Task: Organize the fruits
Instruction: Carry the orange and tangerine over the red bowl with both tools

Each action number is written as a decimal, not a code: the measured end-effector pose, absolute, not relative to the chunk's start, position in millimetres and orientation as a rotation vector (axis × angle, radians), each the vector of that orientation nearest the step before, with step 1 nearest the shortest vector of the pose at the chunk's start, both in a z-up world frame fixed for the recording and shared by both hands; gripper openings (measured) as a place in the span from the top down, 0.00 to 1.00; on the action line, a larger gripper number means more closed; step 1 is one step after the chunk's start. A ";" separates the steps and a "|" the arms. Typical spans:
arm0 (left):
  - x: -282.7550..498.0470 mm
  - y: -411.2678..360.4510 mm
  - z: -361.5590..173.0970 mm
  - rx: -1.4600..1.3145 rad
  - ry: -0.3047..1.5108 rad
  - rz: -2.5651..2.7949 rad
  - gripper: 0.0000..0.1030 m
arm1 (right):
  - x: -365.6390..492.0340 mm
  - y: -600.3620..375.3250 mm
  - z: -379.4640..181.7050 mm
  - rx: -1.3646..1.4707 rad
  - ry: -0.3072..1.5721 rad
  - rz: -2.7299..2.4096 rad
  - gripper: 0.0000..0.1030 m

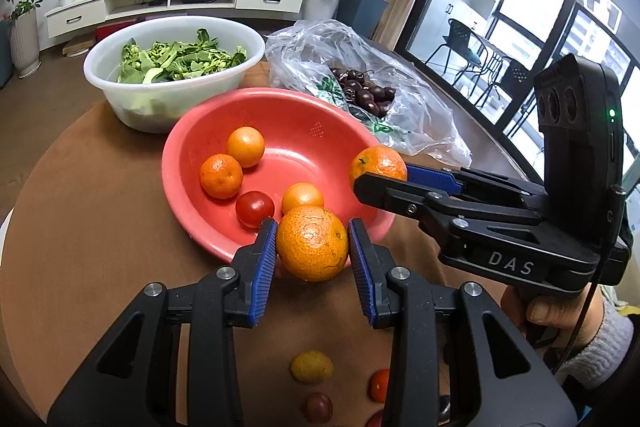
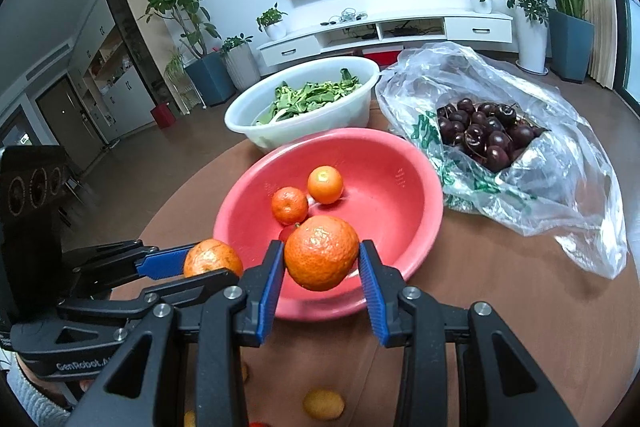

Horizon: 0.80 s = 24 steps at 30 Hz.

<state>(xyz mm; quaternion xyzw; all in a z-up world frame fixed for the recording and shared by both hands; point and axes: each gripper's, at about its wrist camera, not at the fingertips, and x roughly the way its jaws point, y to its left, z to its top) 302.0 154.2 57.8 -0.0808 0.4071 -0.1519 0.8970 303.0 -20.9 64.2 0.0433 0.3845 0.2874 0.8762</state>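
Now we hold one orange [image 1: 312, 243] clamped in our left gripper [image 1: 313, 247] over the near rim of the red bowl [image 1: 320, 115], and a second orange [image 2: 321, 251] clamped in our right gripper [image 2: 321, 269] beside it. Three small oranges and a tomato [image 1: 255, 209] lie inside the bowl. More small fruit sits on the bench [image 1: 80, 227] toward its near edge.

We read "DAS" in pale letters on the right gripper [image 1: 380, 183] body, and "GenRobot.A", cut off there, on the left gripper [image 2: 212, 269] body.
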 end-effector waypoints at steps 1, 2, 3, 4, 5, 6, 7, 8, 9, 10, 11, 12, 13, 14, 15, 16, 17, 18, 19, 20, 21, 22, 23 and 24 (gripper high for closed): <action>304.5 154.1 57.0 -0.164 0.845 -0.314 0.68 | 306.5 -19.8 63.5 0.089 0.804 0.598 0.61; 307.3 153.2 56.3 -0.160 0.847 -0.314 0.68 | 308.4 -18.8 63.4 0.087 0.806 0.597 0.61; 309.8 152.4 55.5 -0.157 0.849 -0.315 0.68 | 311.9 -17.1 62.6 0.080 0.808 0.593 0.61; 312.6 151.7 54.8 -0.154 0.851 -0.317 0.68 | 313.8 -16.1 62.2 0.077 0.808 0.591 0.61; 314.6 151.4 54.3 -0.153 0.852 -0.318 0.68 | 317.4 -14.5 61.1 0.070 0.811 0.589 0.61; 316.5 150.8 53.5 -0.151 0.854 -0.320 0.68 | 320.3 -13.6 60.1 0.068 0.814 0.588 0.61; 319.3 149.9 52.5 -0.149 0.856 -0.321 0.68 | 322.5 -13.3 59.0 0.066 0.816 0.587 0.61; 322.1 149.2 51.3 -0.147 0.858 -0.323 0.68 | 325.2 -12.3 58.1 0.062 0.819 0.585 0.61; 323.6 148.7 50.3 -0.146 0.860 -0.323 0.68 | 328.6 -10.8 56.4 0.059 0.822 0.581 0.61; 326.4 147.6 48.2 -0.143 0.864 -0.324 0.68 | 330.5 -10.5 55.6 0.059 0.825 0.579 0.61; 327.8 146.6 46.9 -0.139 0.866 -0.326 0.68 | 333.9 -9.8 53.9 0.063 0.831 0.577 0.61; 329.4 145.6 45.6 -0.135 0.868 -0.327 0.68 | 335.3 -9.5 53.1 0.067 0.835 0.577 0.61; 331.7 144.2 43.9 -0.128 0.868 -0.319 0.68 | 337.7 -8.9 51.9 0.071 0.839 0.577 0.61; 332.9 143.6 42.6 -0.125 0.869 -0.316 0.68 | 339.1 -8.4 51.3 0.072 0.842 0.577 0.60; 334.2 143.2 41.0 -0.123 0.872 -0.316 0.67 | 340.6 -7.6 50.5 0.066 0.843 0.570 0.60; 335.8 143.2 39.1 -0.125 0.877 -0.313 0.67 | 342.0 -6.5 50.0 0.058 0.844 0.561 0.60; 337.1 143.7 37.0 -0.130 0.879 -0.307 0.67 | 343.0 -6.3 49.2 0.055 0.846 0.555 0.60; 338.4 144.1 35.6 -0.130 0.879 -0.303 0.67 | 343.9 -7.5 48.5 0.063 0.847 0.553 0.60; 339.5 144.4 34.3 -0.129 0.882 -0.297 0.67 | 344.7 -8.2 48.4 0.068 0.849 0.551 0.60; 340.2 144.7 33.3 -0.128 0.883 -0.293 0.67 | 344.2 -10.1 48.5 0.072 0.847 0.545 0.60; 340.6 145.2 32.4 -0.128 0.883 -0.289 0.67 | 344.0 -11.4 48.4 0.074 0.846 0.546 0.60; 341.5 145.7 31.2 -0.128 0.884 -0.285 0.67 | 343.6 -13.2 48.4 0.076 0.845 0.546 0.60; 342.0 145.6 30.3 -0.128 0.886 -0.281 0.67 | 342.4 -15.5 49.4 0.080 0.842 0.543 0.60; 342.8 145.5 29.2 -0.126 0.891 -0.275 0.66 | 341.2 -17.7 50.5 0.084 0.839 0.544 0.60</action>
